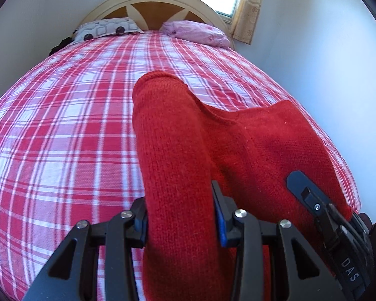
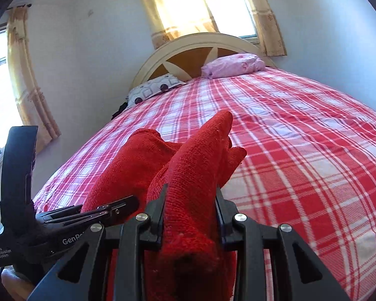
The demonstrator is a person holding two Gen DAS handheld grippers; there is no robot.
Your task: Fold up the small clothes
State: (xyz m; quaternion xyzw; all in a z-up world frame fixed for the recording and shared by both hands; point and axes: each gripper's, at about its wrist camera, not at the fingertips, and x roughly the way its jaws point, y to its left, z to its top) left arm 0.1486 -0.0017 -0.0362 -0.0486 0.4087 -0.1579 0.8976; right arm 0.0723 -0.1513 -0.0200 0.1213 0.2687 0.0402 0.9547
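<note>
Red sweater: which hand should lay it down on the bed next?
Probably neither alone. The left tool and the right tool are both shut on the red sweater, held side by side over the checked bedspread. Lowering together looks best.

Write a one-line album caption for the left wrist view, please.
Left gripper shut on a red knitted garment above a red plaid bed, right gripper alongside.

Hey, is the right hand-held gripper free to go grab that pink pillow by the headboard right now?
Probably not. The right hand-held gripper is clamped on the red knitted garment, and the pink pillow lies far off at the head of the plaid-covered bed, though nothing blocks the way.
</note>
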